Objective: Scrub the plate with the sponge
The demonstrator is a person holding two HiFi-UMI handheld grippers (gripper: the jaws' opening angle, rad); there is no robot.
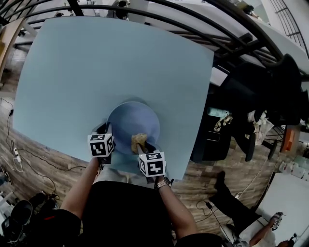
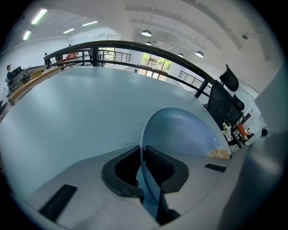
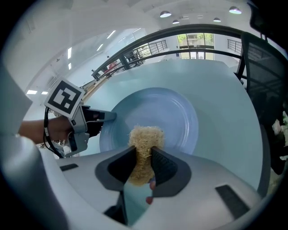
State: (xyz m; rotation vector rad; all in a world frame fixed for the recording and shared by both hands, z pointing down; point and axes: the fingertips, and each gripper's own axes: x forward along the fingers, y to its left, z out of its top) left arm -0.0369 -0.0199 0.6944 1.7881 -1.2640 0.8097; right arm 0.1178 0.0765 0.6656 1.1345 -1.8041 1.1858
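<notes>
A pale blue plate (image 1: 133, 124) lies near the front edge of the light blue table (image 1: 96, 67). My left gripper (image 1: 105, 130) is shut on the plate's left rim, and in the left gripper view the plate (image 2: 180, 130) stands edge-on between the jaws. My right gripper (image 1: 141, 143) is shut on a tan fibrous sponge (image 1: 139, 140). In the right gripper view the sponge (image 3: 145, 139) sticks out past the jaws and rests on the near part of the plate (image 3: 166, 112). The left gripper (image 3: 101, 117) shows at that plate's left rim.
Black office chairs (image 1: 251, 96) and a dark railing (image 1: 193, 14) stand to the right of and behind the table. Cables (image 1: 14, 154) lie on the wooden floor at the left. A person's legs (image 1: 236, 207) show at the lower right.
</notes>
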